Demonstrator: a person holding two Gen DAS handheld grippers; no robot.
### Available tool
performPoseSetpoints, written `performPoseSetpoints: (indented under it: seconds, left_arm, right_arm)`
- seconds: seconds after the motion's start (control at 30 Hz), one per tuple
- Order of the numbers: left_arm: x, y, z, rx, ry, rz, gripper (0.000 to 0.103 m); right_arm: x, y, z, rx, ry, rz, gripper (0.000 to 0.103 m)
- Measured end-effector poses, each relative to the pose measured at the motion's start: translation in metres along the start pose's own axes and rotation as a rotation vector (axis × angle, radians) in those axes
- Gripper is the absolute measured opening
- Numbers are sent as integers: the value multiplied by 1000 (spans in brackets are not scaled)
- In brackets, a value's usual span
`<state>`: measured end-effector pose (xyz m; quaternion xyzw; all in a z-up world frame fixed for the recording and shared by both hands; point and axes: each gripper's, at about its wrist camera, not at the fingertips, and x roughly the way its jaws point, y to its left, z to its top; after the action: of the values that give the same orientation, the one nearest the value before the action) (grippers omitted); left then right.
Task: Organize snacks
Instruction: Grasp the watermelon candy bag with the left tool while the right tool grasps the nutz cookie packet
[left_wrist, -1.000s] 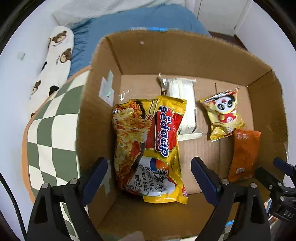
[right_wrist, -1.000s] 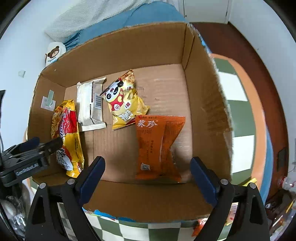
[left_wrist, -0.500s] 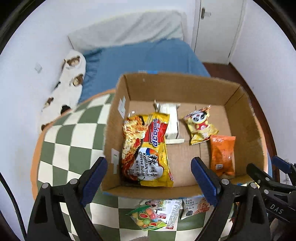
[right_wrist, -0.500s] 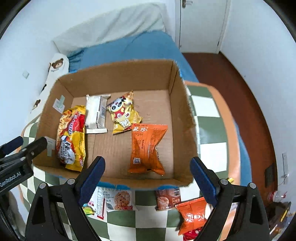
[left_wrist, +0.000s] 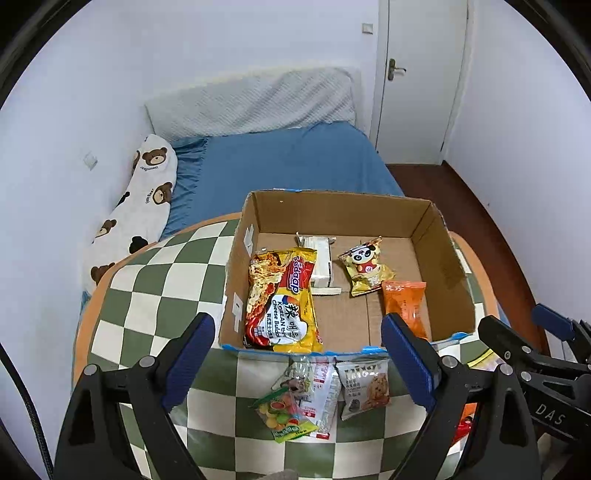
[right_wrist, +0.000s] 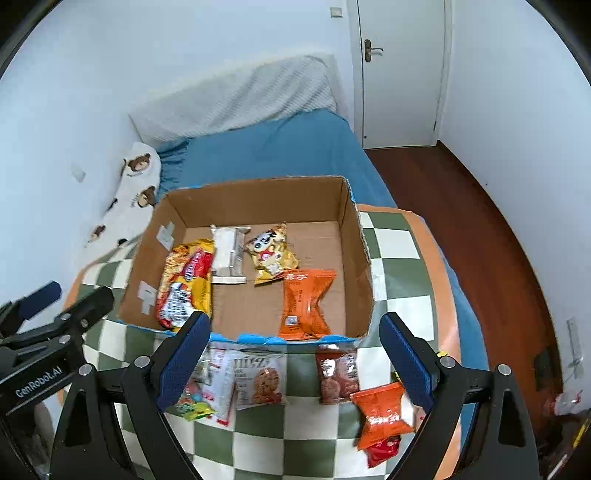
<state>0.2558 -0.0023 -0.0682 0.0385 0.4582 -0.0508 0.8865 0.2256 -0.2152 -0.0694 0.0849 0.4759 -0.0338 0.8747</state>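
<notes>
- The bed (left_wrist: 288, 162) lay behind the counter (left_wrist: 155, 288), whose checked cloth reached up to it.
- The box (left_wrist: 424, 225) stood open on the counter and held four packs: noodles (left_wrist: 282, 302) by the left wall, a white pack (left_wrist: 321, 262) partly under them, a panda bag (left_wrist: 365, 266) and an orange pack (left_wrist: 404, 306) nearer the right.
- Loose snacks lay on the counter just outside the near wall: a cookie bag (right_wrist: 258, 380), a candy bag (left_wrist: 284, 417), a brown pack (right_wrist: 338, 376) and an orange bag (right_wrist: 382, 413).
- The left gripper (left_wrist: 299, 363) hung released, with nothing between its jaws, above the candy and cookie bags.
- The right gripper (right_wrist: 293, 363) was likewise released and empty, over the cookie bag and brown pack.
- Risks, as I judged them: the candy, cookie and neighbouring packs overlapped, so a grab could catch two at once; slick film might slip from the pads; the orange bag sat near the counter edge and could be knocked off; the grippers were close enough to collide.
</notes>
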Motion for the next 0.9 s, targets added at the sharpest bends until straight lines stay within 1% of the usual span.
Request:
performPoseSetpoints:
  seconds: [0.13,0.23,0.37,0.43,0.5,0.53,0.67,0.73,0.8,0.87,0.9]
  left_arm:
    - [-6,1,-11,-27,5,18,92]
    - [3,6,-24,-62,48,39,92]
    - [29,15,-44,-112,137,80,92]
    - [47,21,-59,-131,196,109,92]
    - [70,27,-73,-139,265,127,92]
    - [84,31,-82,-146,315,129,92]
    - [134,44,-111,-215,480,100,92]
    - [157,50,-123,-265,553,65,92]
    - [178,53,-132,-301,603,47,92]
    - [197,56,-139,-339,634,20,92]
    - [201,57,-141,-351,637,17,82]
  right_arm:
    - [-5,-4,-11,14,8,29,95]
    - [4,-8,-21,29,39,55,95]
    - [35,-12,-40,43,125,102,95]
    - [54,-12,-49,45,172,123,95]
    - [78,-11,-60,39,223,142,95]
    - [89,-10,-65,34,244,145,95]
    - [136,-4,-83,25,326,167,95]
    - [153,-2,-90,27,358,168,95]
    - [169,2,-97,26,380,175,95]
    - [183,7,-103,20,397,172,95]
    - [188,10,-105,16,403,166,95]
